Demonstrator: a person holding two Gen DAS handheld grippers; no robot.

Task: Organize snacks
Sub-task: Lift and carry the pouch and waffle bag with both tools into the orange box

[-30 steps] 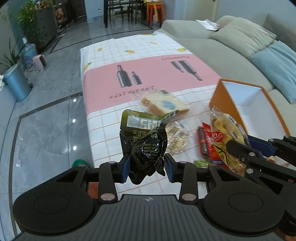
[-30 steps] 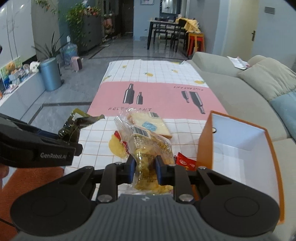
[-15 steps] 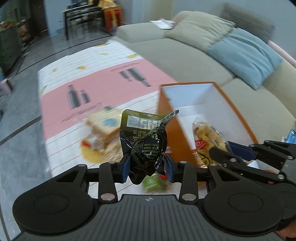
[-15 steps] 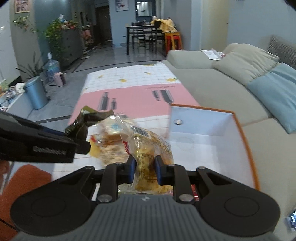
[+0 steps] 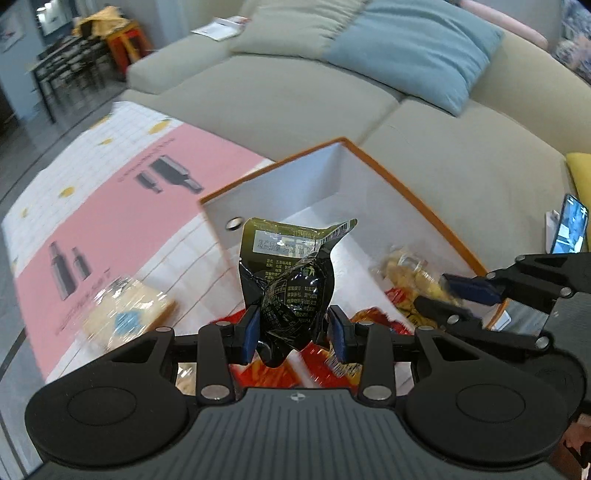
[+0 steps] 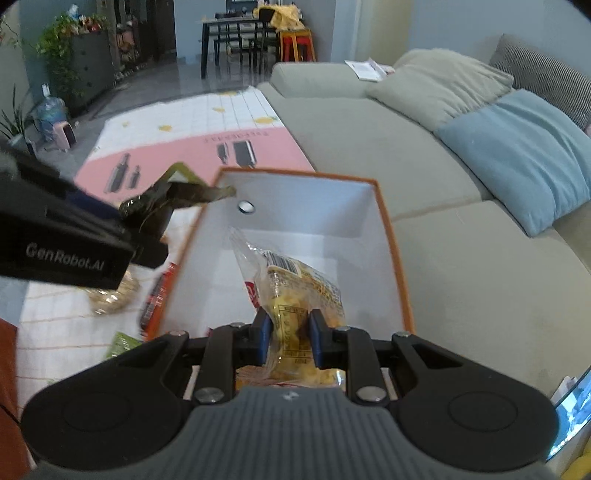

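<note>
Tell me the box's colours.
Box: orange outside and rim, white inside; clearest in the right wrist view.

"What's around me in this room?"

"A grey-green sofa runs from twelve to three o'clock, with a beige cushion and a blue cushion against its back."

"And further off?"

"At eleven o'clock, glossy grey floor tiles lead to a dark dining table, an orange stool and leafy plants beside a blue-grey wall."

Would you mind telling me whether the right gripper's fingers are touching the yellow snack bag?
Touching. The right wrist view shows the right gripper shut on the yellow snack bag, both blue pads pressing its sides over the orange box.
</note>
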